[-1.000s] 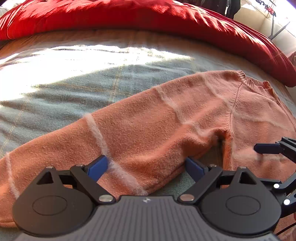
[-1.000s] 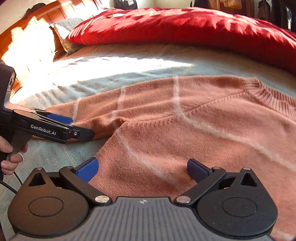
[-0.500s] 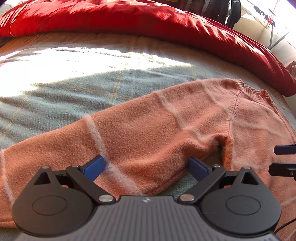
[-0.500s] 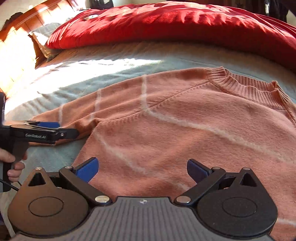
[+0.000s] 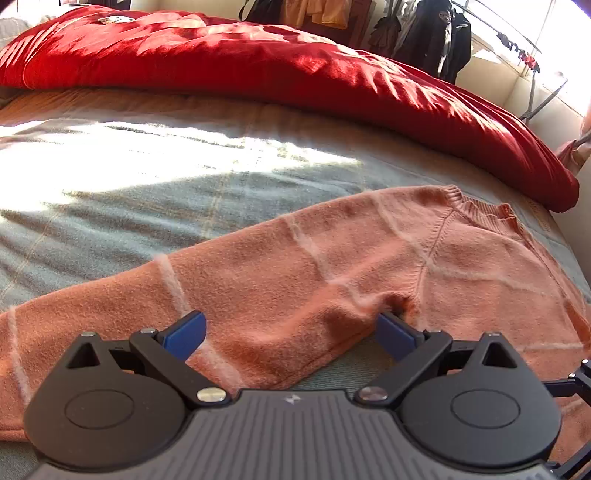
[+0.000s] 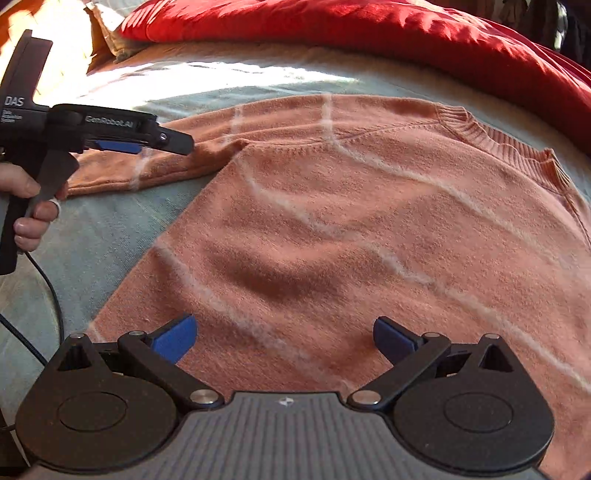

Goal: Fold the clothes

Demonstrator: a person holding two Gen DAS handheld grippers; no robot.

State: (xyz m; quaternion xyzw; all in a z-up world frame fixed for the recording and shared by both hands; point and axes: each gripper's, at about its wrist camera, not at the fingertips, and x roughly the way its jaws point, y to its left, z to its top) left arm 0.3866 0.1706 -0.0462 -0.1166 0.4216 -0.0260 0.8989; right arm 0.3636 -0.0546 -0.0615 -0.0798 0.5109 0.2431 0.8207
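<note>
A salmon-pink knit sweater (image 6: 369,229) with thin white lines lies flat on the bed, neck to the right. Its left sleeve (image 5: 229,280) stretches out to the left. My left gripper (image 5: 291,332) is open and empty, hovering just above the sleeve near the armpit; it also shows from the side in the right wrist view (image 6: 162,142). My right gripper (image 6: 282,334) is open and empty, low over the sweater's body near its lower left part.
The bed has a grey-green checked cover (image 5: 155,192) with sunlit patches. A red duvet (image 5: 280,70) is bunched along the far side. Dark clothes (image 5: 424,33) hang beyond it. A cable (image 6: 51,288) trails from the left gripper's handle.
Both grippers have pulled back and risen a little, staying open. The right gripper has shifted toward the sweater's body and has nearly left the left wrist view.
</note>
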